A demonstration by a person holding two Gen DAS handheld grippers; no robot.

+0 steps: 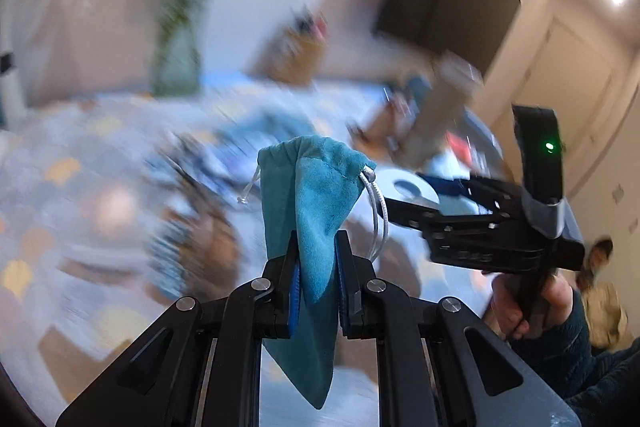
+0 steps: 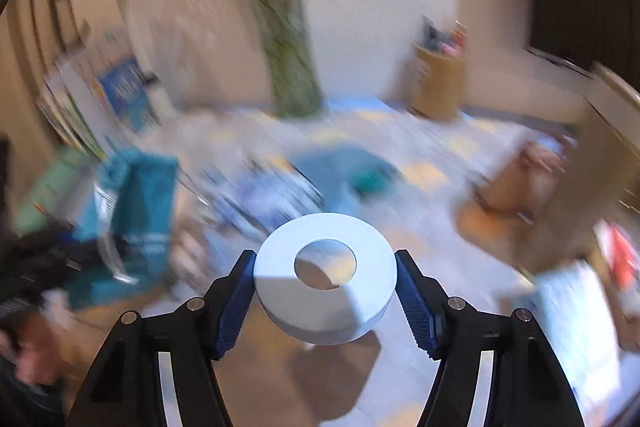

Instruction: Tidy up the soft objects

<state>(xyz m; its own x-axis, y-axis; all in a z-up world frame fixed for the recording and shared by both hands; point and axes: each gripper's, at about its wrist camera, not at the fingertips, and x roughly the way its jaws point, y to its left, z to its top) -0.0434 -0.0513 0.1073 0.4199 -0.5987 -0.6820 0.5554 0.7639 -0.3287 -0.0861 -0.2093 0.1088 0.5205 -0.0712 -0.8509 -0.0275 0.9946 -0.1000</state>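
Ahead of me a tall vase of green stems (image 2: 294, 67) stands beside a brown holder (image 2: 438, 89) stuffed with pens, against the wall.

Both grippers share one build. The left gripper (image 1: 318, 279) has black angled link arms joined by round silver pivot pins, with ribbed blue pads (image 1: 295, 291) inside its fingers. The right gripper (image 2: 325, 301) matches; at the right of the left view its black body carries a green light. A hand (image 1: 528, 303) at lower right wears a dark teal knit sleeve (image 1: 580, 359).
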